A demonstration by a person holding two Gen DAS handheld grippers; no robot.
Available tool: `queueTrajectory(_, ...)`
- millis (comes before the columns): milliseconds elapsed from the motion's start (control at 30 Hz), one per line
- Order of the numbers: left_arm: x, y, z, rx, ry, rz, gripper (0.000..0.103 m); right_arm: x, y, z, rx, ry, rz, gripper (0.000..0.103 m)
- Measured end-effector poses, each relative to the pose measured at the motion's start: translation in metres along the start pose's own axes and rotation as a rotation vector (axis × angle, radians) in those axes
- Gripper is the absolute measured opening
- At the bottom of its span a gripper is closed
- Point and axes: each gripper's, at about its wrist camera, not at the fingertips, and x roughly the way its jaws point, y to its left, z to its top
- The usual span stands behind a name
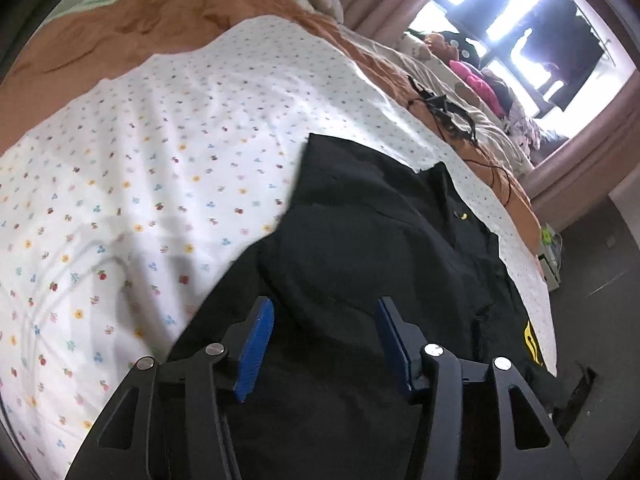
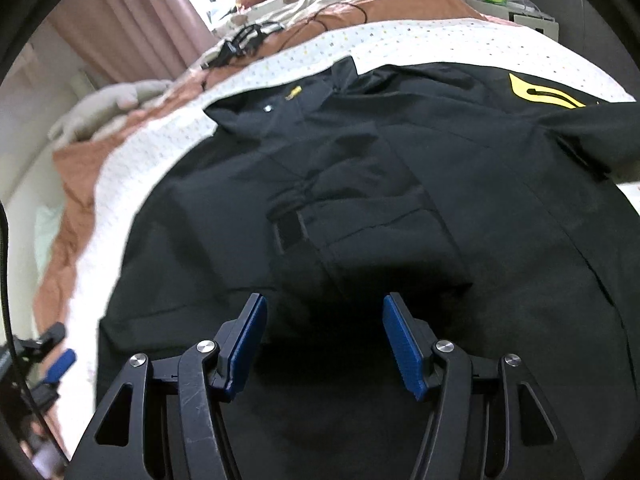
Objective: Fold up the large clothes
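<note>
On floral sheet (image 1: 140, 152): black jacket (image 2: 360, 184) spread flat | left gripper (image 1: 326, 340) wide, empty | right gripper (image 2: 324, 336) wide, empty | yellow emblem (image 2: 540, 94) at 1 o'clock

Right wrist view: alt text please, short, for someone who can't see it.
An open right hand-held gripper, blue pads apart, hangs over a black jacket spread on a white floral sheet. The jacket has a yellow emblem; an orange bedspread and pink curtains lie beyond.
</note>
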Motion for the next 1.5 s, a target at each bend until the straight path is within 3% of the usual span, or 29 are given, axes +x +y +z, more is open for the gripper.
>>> queueTrajectory(167,-0.004,0.011,0.005,-0.001,0.004,0.011,0.054,0.019,0.013,-0.004,-0.068,0.011,-0.118,0.06)
queueTrajectory(200,-0.005,0.014,0.005,-0.004,0.008,0.002,0.054,0.018,0.013,-0.002,-0.066,0.006,-0.121,0.056)
queueTrajectory(233,-0.006,0.016,0.006,-0.004,0.011,-0.001,0.054,0.017,0.011,0.0,-0.061,0.003,-0.121,0.041)
queueTrajectory(333,-0.012,0.019,0.008,0.028,0.005,0.023,0.054,0.006,0.002,0.006,-0.045,-0.014,-0.075,0.036)
queueTrajectory(567,-0.027,0.026,0.009,0.084,-0.022,0.059,0.054,-0.056,-0.043,0.023,0.065,-0.152,0.013,0.035)
queueTrajectory(700,-0.032,0.024,0.008,0.091,-0.027,0.046,0.054,-0.072,-0.077,0.02,0.123,-0.211,-0.031,0.038)
queueTrajectory(800,-0.034,0.019,0.006,0.114,-0.027,0.045,0.054,-0.073,-0.112,0.019,0.234,-0.193,-0.064,0.041)
queueTrajectory(967,-0.031,0.013,0.005,0.133,-0.031,0.038,0.054,-0.068,-0.156,0.01,0.432,-0.149,0.065,0.042)
queueTrajectory(1300,0.01,-0.005,-0.008,0.172,0.036,0.039,0.054,-0.041,-0.157,0.003,0.527,-0.031,0.21,0.041)
queueTrajectory(1400,0.021,-0.017,-0.011,0.216,0.04,0.058,0.054,-0.029,-0.163,0.005,0.55,-0.025,0.189,0.029)
queueTrajectory(1467,0.028,-0.023,-0.013,0.236,0.049,0.052,0.054,-0.023,-0.166,0.008,0.531,-0.03,0.187,0.011)
queueTrajectory(1500,0.032,-0.025,-0.014,0.246,0.054,0.055,0.054,-0.017,-0.168,0.011,0.524,-0.025,0.182,0.01)
